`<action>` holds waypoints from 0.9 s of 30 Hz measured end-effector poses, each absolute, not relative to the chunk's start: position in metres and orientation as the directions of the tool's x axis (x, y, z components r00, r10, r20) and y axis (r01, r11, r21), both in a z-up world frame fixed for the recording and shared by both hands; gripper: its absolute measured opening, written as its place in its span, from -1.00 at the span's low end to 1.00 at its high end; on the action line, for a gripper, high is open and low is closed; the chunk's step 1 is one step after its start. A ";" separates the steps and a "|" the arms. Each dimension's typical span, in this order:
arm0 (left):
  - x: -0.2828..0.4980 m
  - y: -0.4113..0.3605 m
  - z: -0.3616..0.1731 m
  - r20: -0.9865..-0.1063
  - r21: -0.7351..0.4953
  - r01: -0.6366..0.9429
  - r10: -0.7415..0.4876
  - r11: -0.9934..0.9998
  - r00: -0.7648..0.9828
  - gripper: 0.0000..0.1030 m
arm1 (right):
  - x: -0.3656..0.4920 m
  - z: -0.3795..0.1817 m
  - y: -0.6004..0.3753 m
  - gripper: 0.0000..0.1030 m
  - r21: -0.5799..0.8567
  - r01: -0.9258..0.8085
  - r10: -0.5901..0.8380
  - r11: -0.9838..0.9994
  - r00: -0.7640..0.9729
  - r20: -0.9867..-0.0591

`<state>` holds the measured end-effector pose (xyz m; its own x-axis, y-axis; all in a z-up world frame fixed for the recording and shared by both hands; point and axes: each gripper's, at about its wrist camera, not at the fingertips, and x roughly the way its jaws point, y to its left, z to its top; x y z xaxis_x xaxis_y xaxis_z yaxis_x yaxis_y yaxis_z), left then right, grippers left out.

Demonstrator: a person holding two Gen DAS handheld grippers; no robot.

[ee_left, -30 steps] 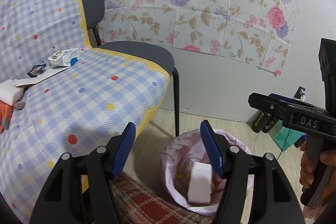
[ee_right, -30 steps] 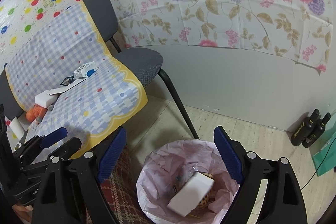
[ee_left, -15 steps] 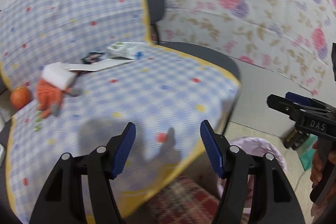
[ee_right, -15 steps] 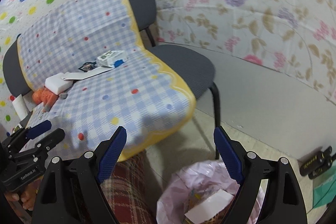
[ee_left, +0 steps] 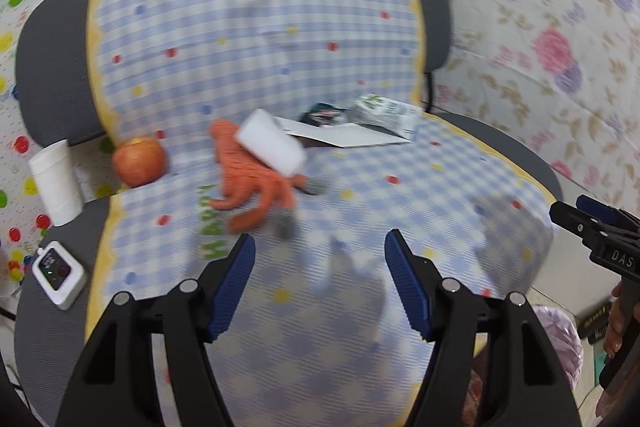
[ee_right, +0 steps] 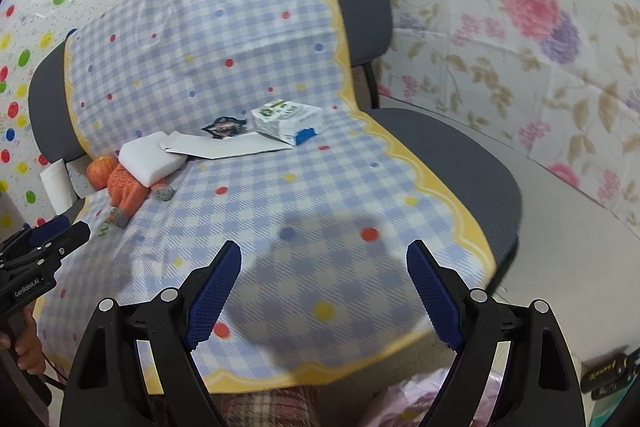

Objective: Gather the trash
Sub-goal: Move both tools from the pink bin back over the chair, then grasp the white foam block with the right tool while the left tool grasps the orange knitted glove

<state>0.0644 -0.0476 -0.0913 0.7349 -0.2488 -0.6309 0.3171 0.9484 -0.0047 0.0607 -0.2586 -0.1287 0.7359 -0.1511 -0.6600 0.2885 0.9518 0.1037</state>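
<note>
Left gripper [ee_left: 320, 287] and right gripper [ee_right: 324, 295], fingers spread and empty, hover above the checkered cloth [ee_right: 280, 211], white sponge [ee_right: 150, 161] beyond

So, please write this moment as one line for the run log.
left hand-held gripper: open, empty | right hand-held gripper: open, empty | white block: lies on orange toy

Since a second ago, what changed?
Both views swung off the trash bin on the floor onto the checked cloth over the chairs. The left gripper has just been opening slightly, nothing between its jaws; the right gripper is open and empty. The white block, carton and orange toy lie unmoved.
</note>
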 end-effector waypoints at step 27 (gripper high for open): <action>0.163 0.051 -0.087 -0.639 0.032 0.076 -0.038 0.997 0.769 0.32 | 0.253 -0.138 -0.096 0.30 0.009 -0.140 0.107 0.990 0.709 -0.698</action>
